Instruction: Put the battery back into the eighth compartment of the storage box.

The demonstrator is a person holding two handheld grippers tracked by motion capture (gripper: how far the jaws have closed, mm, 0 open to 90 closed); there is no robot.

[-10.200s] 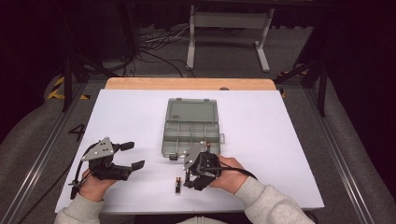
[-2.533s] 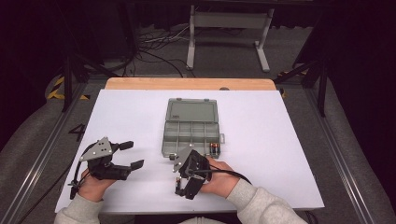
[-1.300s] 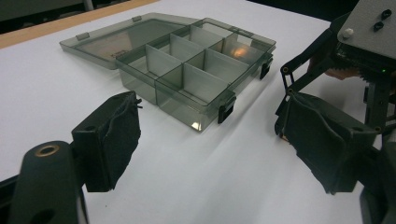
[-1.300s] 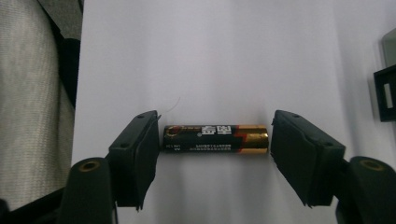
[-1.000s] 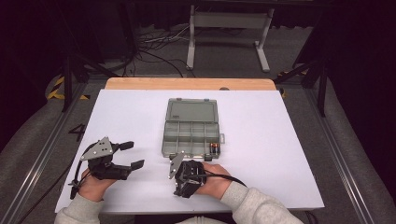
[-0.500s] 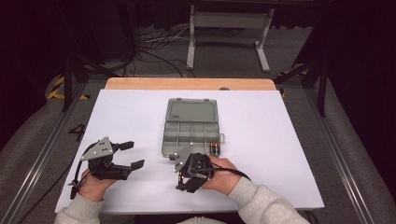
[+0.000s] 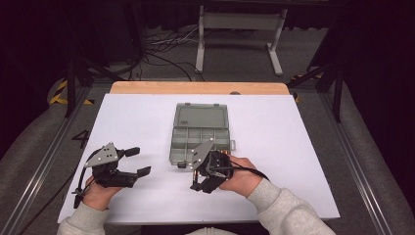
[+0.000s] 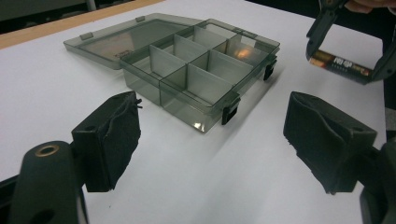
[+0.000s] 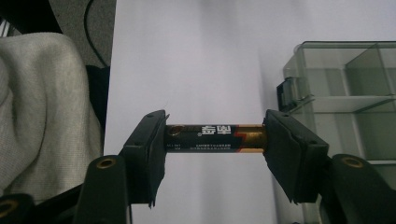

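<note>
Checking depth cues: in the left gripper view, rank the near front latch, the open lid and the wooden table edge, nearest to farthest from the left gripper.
From the left gripper:
1. Front latch, on the box's near corner.
2. Open lid, flat behind the compartments.
3. Wooden table edge, far left.

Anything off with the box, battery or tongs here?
One thing: the left tongs have a torn, ragged pad. Otherwise nothing stands out. The compartment box sits square, lid flat open, its compartments looking empty. The right tongs hold the battery end to end, clear of the table.
</note>
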